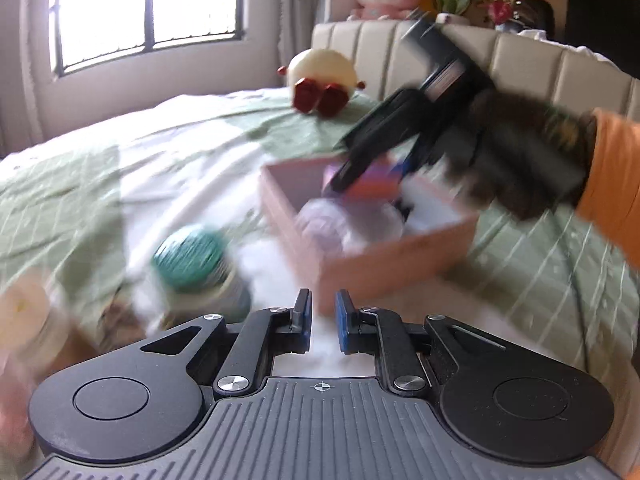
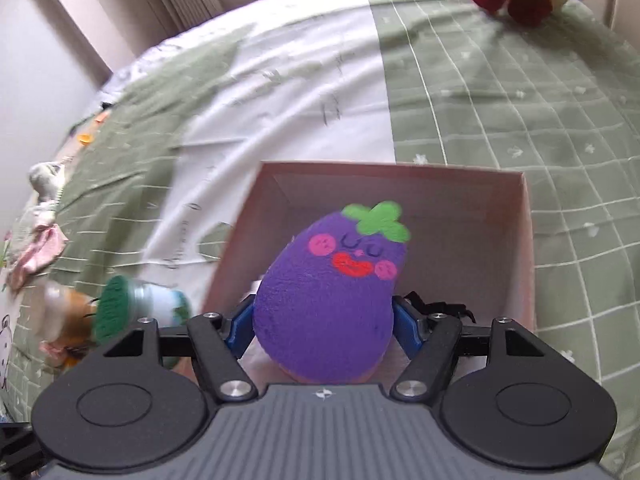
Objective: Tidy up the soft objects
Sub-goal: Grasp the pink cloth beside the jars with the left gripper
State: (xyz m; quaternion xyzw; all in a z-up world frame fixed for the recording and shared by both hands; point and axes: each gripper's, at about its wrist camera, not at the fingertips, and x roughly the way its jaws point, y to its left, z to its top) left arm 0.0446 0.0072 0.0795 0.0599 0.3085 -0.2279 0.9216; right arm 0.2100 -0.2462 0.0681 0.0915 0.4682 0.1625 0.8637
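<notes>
Right wrist view shows the right gripper (image 2: 324, 330) with its fingers (image 2: 240, 326) pressed on both sides of a purple eggplant plush (image 2: 328, 292), held over the pink box (image 2: 400, 170) on the bed (image 2: 304, 80). The step in hand looks like dropping the plush into the box; next the fingers must spread and lift clear without dragging it out. In the left wrist view, the left gripper (image 1: 322, 320) is blurred and its fingers stand narrow, with nothing between them. It points toward the near corner of the box, where a pale round thing already lies inside. A green-capped bottle (image 1: 192, 264) and other small things lie left of the box, likely the left's next pick.
</notes>
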